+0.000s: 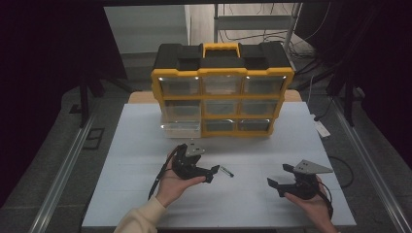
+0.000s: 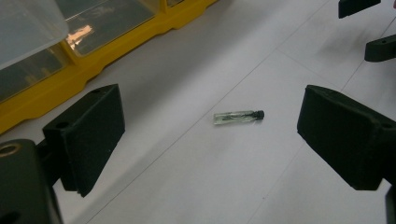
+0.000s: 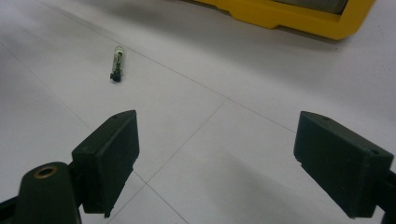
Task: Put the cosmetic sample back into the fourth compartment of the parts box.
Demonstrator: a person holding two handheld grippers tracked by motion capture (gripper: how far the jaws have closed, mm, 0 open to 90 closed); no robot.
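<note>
A small clear vial (image 1: 227, 171) with a black cap lies flat on the white table (image 1: 145, 194), in front of a yellow and black drawer organizer (image 1: 222, 87). My left gripper (image 1: 212, 174) is open just left of the vial, jaws pointing at it. In the left gripper view the vial (image 2: 238, 116) lies ahead between the wide-apart jaws of the left gripper (image 2: 210, 140), untouched. My right gripper (image 1: 281, 176) stands open to the right, apart from the vial. The right gripper view has the vial (image 3: 117, 62) far off at upper left, beyond the empty right gripper (image 3: 219, 158).
The organizer's bottom-left clear drawer (image 1: 180, 127) is pulled out a little; it looms at the upper left as the clear drawer (image 2: 28, 28) in the left gripper view. The organizer's yellow base (image 3: 299, 18) runs along the top of the right gripper view. Dark curtains flank the table.
</note>
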